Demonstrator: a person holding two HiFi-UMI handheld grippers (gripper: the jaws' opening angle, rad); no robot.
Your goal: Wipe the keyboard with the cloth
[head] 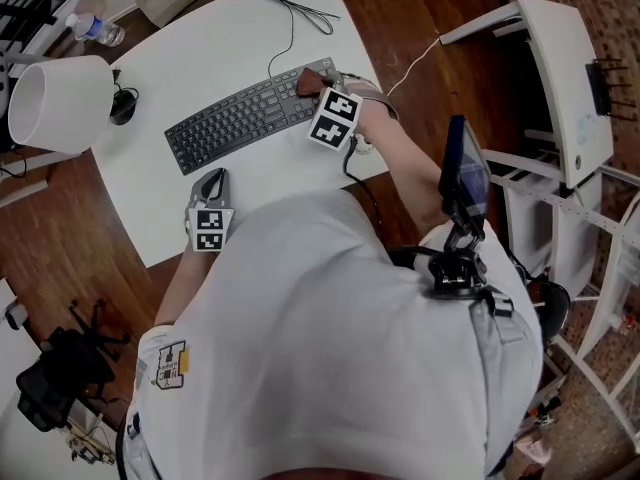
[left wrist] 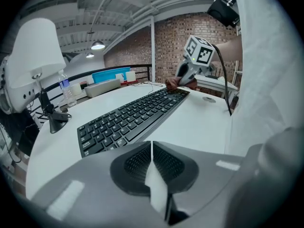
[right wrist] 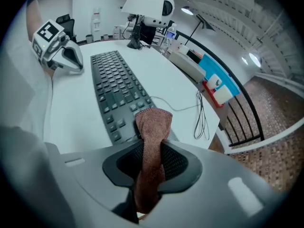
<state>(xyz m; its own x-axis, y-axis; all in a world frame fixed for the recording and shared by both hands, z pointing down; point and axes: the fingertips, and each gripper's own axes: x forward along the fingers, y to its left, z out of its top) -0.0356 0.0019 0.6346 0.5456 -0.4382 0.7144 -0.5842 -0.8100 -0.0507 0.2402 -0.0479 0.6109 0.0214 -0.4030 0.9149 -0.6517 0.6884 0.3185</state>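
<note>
A black keyboard point(head: 240, 120) lies slantwise on the white table point(head: 200, 58). My right gripper point(head: 318, 83) is at the keyboard's right end, shut on a brown cloth point(head: 308, 81). In the right gripper view the cloth point(right wrist: 153, 127) hangs out between the jaws point(right wrist: 152, 148) and rests on the end keys of the keyboard point(right wrist: 114, 89). My left gripper point(head: 212, 180) sits shut and holds nothing near the table's front edge, just short of the keyboard point(left wrist: 133, 118). The left gripper view shows its jaws point(left wrist: 152, 148) together, with the right gripper point(left wrist: 187, 75) far off.
A white lamp shade point(head: 55, 103) stands at the table's left, its black base point(head: 122, 106) beside it. A water bottle point(head: 95, 28) sits at the far left corner. A thin black cable point(head: 300, 8) runs from the keyboard to the back. White furniture point(head: 570, 78) stands to the right.
</note>
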